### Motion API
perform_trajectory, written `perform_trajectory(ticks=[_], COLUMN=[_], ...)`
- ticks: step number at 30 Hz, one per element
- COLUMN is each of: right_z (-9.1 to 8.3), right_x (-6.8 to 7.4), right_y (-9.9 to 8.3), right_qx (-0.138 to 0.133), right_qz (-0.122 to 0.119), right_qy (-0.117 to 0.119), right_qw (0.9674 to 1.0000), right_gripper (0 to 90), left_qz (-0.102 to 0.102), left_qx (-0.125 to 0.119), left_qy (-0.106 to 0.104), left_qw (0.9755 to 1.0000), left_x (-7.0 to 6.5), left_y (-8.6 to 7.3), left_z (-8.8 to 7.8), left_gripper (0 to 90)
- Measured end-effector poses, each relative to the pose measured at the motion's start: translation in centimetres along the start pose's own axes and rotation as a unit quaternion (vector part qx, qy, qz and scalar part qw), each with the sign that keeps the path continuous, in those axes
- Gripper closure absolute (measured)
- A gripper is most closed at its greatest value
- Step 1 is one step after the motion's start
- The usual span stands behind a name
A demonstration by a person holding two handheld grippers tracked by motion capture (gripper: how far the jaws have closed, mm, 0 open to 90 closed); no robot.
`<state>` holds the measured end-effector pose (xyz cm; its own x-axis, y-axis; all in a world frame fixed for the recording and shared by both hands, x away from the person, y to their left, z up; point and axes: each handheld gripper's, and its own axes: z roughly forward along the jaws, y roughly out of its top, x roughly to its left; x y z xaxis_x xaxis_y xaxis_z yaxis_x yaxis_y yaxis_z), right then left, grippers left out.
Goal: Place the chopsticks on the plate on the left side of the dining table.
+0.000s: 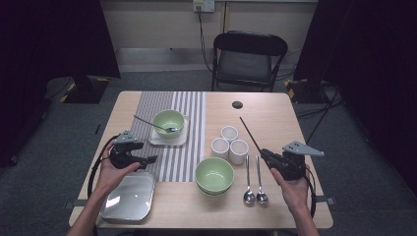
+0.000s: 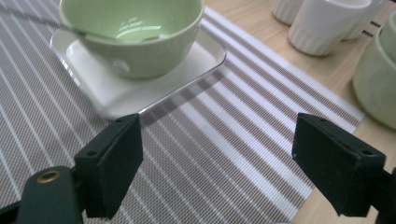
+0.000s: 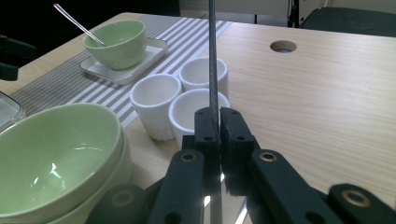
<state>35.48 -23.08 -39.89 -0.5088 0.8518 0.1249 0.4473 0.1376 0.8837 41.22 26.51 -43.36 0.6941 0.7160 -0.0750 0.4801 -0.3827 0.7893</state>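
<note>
Looking down, the right gripper (image 1: 268, 156) pinches a dark rod (image 1: 250, 133) that slants up over the table (image 1: 275, 123) beside three cups (image 1: 229, 143). The left gripper (image 1: 147, 161) hovers over the striped mat (image 1: 184, 147). Its own view shows jaws wide apart, holding nothing, near a bowl (image 2: 135, 37). The right view shows jaws clamped on the rod (image 3: 212, 60).

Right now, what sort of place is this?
Probably a recording studio or lab staged as a dining setup: dark curtains hang around one wooden table, set with bowls, cups and spoons, with a folding chair behind.
</note>
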Motion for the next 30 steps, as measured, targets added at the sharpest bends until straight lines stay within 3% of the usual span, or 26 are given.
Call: perform_trajectory(ticks=[2, 7, 13, 18, 20, 22, 25, 30], right_z=[0.2, 1.2, 2.3, 3.1, 3.5, 3.6, 3.7, 4.2], right_x=[0.3, 1.0, 2.0, 3.0, 3.5, 3.8, 4.4, 5.6], right_y=[0.3, 0.6, 1.7, 2.7, 3.3, 4.0, 5.2, 5.3], right_qx=[-0.001, -0.001, -0.006, -0.015, -0.012, -0.016, -0.026, -0.033], right_qz=[-0.004, -0.004, -0.013, -0.022, -0.034, -0.039, -0.047, -0.051], right_qy=[0.005, 0.015, 0.03, 0.042, 0.045, 0.05, 0.06, 0.085], right_qw=[1.0, 0.9999, 0.9995, 0.9988, 0.9984, 0.9979, 0.9968, 0.9945], right_gripper=[86.7, 86.8, 86.7, 86.8, 86.7, 86.8, 86.8, 86.8], left_qz=[0.0, 0.012, 0.011, 0.014, 0.01, 0.021, 0.029, 0.034], left_qx=[-0.006, -0.013, -0.03, -0.033, -0.045, -0.048, -0.057, -0.077], left_qy=[-0.011, -0.009, -0.037, -0.039, -0.05, -0.047, -0.064, -0.075], left_qw=[0.9999, 0.9998, 0.9988, 0.9986, 0.9977, 0.9975, 0.9959, 0.9936], left_x=[-0.4, -1.2, -2.3, -2.9, -3.2, -3.8, -4.5, -5.4], left_y=[0.5, 1.4, 2.7, 3.9, 4.5, 5.5, 7.0, 8.1], left_z=[0.2, 0.7, 1.0, 1.6, 1.7, 1.7, 1.6, 1.9], left_gripper=[16.5, 19.7, 21.1, 25.3, 25.4, 25.5, 25.2, 27.1])
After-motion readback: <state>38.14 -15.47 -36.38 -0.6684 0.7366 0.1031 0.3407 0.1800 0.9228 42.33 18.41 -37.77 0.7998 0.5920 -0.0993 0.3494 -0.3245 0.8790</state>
